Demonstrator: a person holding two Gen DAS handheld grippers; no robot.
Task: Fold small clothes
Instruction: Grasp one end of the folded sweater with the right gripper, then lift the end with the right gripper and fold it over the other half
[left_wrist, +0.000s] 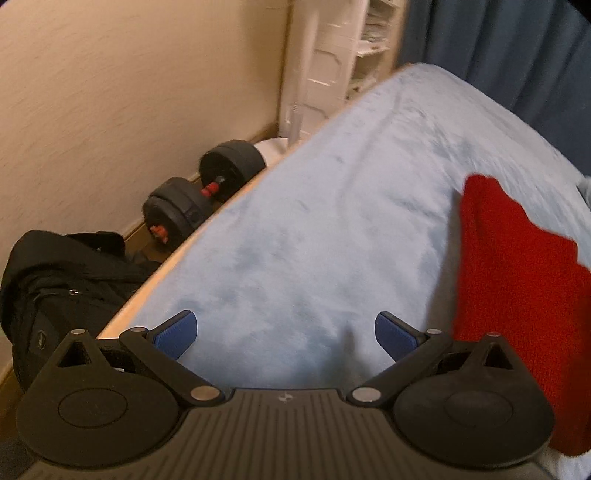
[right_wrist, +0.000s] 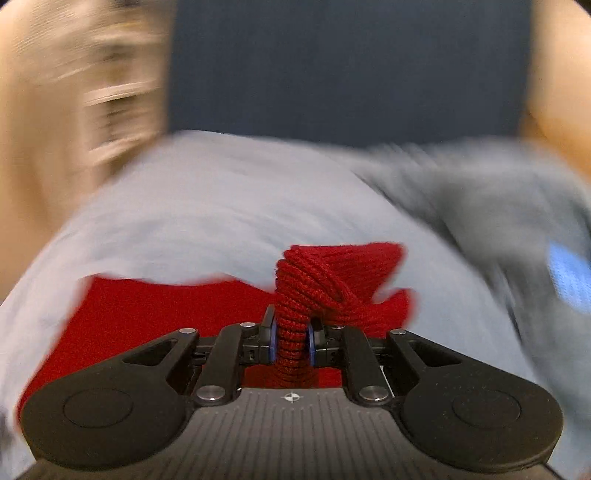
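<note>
A red knitted garment (right_wrist: 147, 306) lies on the light blue bed cover (right_wrist: 207, 206). My right gripper (right_wrist: 291, 341) is shut on a bunched fold of it and holds that part up off the bed. The right wrist view is blurred by motion. In the left wrist view the same red garment (left_wrist: 517, 295) shows at the right, over the bed cover (left_wrist: 314, 229). My left gripper (left_wrist: 286, 332) is open and empty, above the bed near its left edge, apart from the garment.
A grey garment (right_wrist: 480, 199) lies on the bed at the right. Beside the bed on the floor are a black dumbbell (left_wrist: 203, 192) and a black bag (left_wrist: 55, 288). A white shelf unit (left_wrist: 332, 66) and dark blue curtain (left_wrist: 498, 48) stand behind.
</note>
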